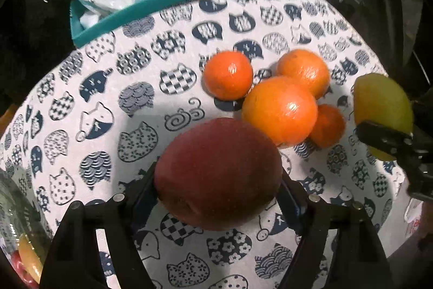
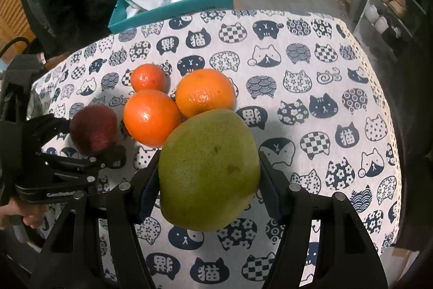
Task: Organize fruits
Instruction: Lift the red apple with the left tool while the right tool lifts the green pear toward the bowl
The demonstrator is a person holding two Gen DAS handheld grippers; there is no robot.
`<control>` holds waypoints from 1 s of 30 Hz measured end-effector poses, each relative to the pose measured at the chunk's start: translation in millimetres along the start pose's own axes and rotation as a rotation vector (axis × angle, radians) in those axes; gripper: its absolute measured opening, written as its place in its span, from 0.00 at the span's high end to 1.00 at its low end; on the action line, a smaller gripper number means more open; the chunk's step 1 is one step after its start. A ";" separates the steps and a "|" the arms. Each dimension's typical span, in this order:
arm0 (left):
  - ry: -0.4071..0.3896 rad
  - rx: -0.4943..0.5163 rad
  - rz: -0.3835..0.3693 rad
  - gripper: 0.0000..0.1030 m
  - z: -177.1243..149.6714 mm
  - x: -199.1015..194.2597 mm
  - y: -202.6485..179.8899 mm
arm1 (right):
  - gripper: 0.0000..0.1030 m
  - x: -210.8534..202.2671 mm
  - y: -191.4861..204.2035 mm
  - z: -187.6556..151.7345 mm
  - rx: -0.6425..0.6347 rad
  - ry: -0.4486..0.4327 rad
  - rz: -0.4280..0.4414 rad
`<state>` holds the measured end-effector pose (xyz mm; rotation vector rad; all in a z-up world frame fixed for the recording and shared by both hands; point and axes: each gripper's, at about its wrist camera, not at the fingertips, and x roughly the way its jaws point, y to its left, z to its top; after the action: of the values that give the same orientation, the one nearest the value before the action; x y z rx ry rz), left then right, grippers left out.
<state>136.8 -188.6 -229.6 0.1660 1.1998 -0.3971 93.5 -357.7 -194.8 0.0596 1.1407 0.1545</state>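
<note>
A dark red apple (image 1: 216, 169) sits between the fingers of my left gripper (image 1: 219, 179), whose pads press its two sides just above the cat-print tablecloth (image 1: 108, 99). Several oranges (image 1: 280, 110) lie bunched right behind it. My right gripper (image 2: 209, 164) is shut on a large green fruit (image 2: 208, 169) and holds it over the cloth, close in front of the oranges (image 2: 151, 117). The right wrist view also shows the apple (image 2: 93, 129) at the left, with my left gripper's fingers (image 2: 108, 153) around it. The green fruit (image 1: 379, 99) appears at the right edge of the left wrist view.
A teal box (image 1: 140, 10) stuffed with plastic bags stands past the table's far left edge. A shelf with dishes (image 2: 392, 2) is at the back right. A clear container (image 1: 16, 234) holding something yellow and red is at the near left. A hand (image 2: 21, 213) grips the left tool.
</note>
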 end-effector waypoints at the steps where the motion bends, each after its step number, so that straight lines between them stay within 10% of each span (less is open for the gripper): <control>1: -0.010 -0.002 0.000 0.22 1.5 -4.7 -0.2 | 0.37 -1.6 0.9 1.0 -0.002 -0.005 0.000; 30: -0.297 -0.039 0.015 0.22 -17.0 -164.4 16.9 | 0.37 -99.3 63.4 36.2 -0.092 -0.236 0.040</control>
<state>78.6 -132.7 -84.4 0.0787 0.9130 -0.3700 80.0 -309.1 -82.4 0.0180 0.8966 0.2291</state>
